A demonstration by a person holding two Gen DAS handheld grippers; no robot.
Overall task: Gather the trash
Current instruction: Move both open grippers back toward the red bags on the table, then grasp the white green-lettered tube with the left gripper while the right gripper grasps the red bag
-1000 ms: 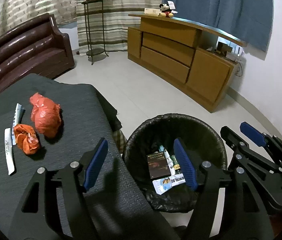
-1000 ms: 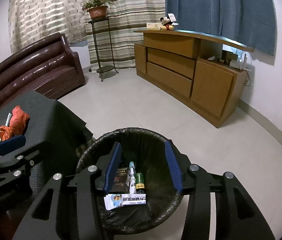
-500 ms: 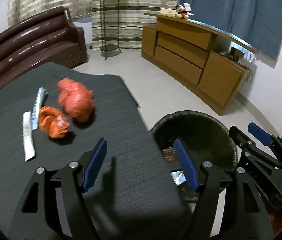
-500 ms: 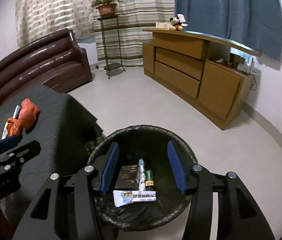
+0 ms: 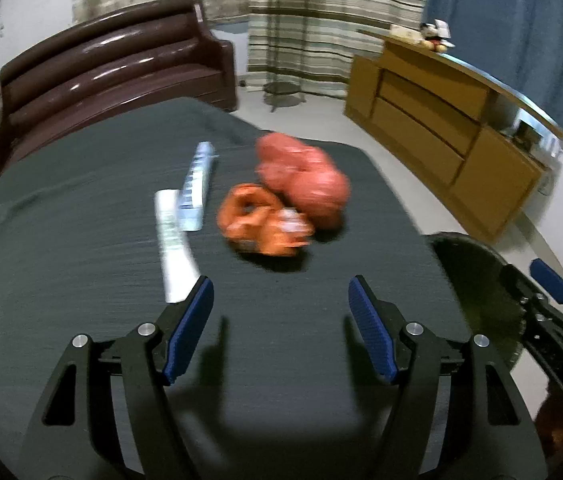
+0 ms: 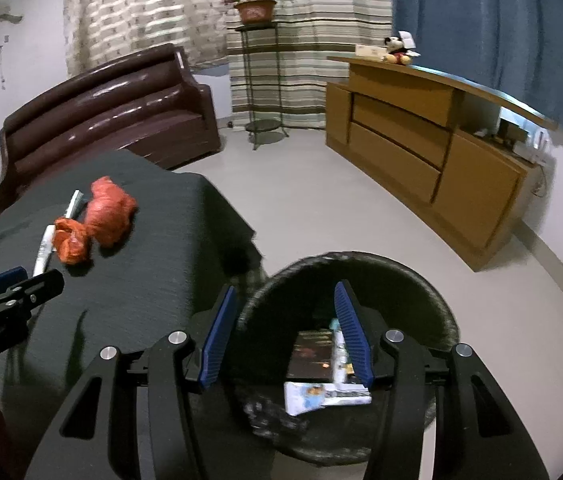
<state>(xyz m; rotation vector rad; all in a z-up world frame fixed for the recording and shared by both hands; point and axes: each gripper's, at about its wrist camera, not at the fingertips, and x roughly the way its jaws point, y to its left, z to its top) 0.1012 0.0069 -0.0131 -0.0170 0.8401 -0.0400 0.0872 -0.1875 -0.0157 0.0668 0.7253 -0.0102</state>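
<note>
On the dark counter (image 5: 81, 240) ahead of your left gripper (image 5: 281, 320), its fingers spread and empty, lie two crumpled orange bags (image 5: 265, 224) touching each other, with two flat wrappers (image 5: 173, 240) just beside them. Your right gripper (image 6: 287, 332), also spread and empty, hangs over the bin (image 6: 437, 308). Crumpled plastic will likely slip or snag its neighbour; pinch one bag squarely, or both may drag off the counter's edge.
</note>
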